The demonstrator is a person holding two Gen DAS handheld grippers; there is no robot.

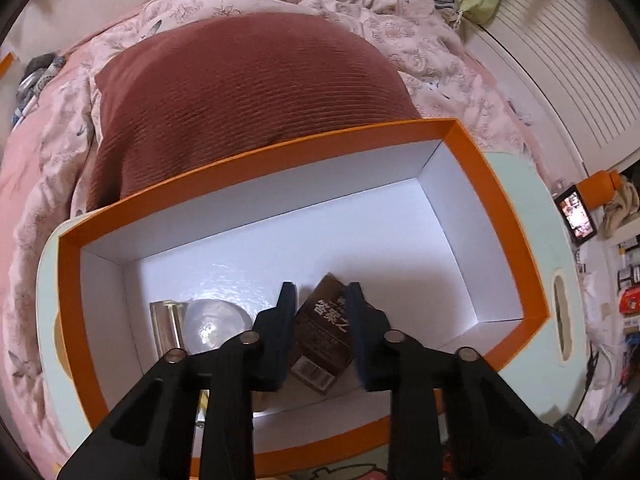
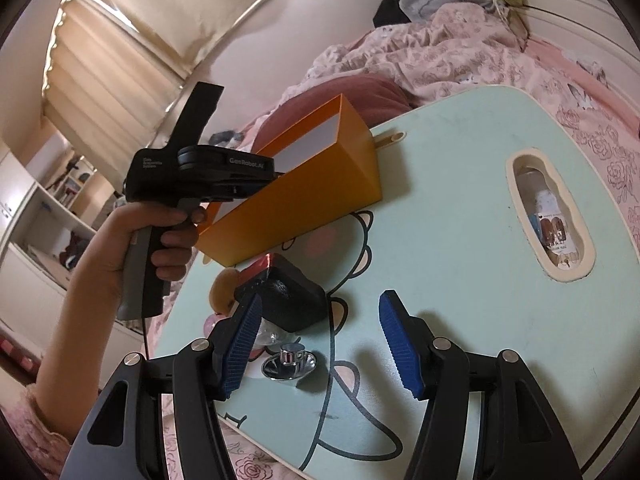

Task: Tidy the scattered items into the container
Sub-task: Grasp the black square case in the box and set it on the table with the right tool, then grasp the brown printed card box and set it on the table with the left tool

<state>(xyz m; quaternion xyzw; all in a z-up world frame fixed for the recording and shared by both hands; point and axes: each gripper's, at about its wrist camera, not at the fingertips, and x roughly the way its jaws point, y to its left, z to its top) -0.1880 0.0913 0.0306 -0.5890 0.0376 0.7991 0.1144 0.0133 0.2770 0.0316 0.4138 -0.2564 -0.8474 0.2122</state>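
Bedding in pink florals surrounds a mint lap table (image 2: 460, 240) carrying an orange box (image 1: 500, 216). Inside the box, at lower centre of the left view, a small brown carton (image 1: 320, 332) lies between the spread fingers of the left gripper (image 1: 320, 300), seemingly not gripped; it looks light and stiff, best pinched across its flat sides. Beside it sit a clear dome (image 1: 212, 320) and a clear block (image 1: 166, 320). Lower centre of the right view, the right gripper (image 2: 320, 312) hangs spread over a shiny metal knob (image 2: 289, 362), likely slippery, and a black case (image 2: 288, 300).
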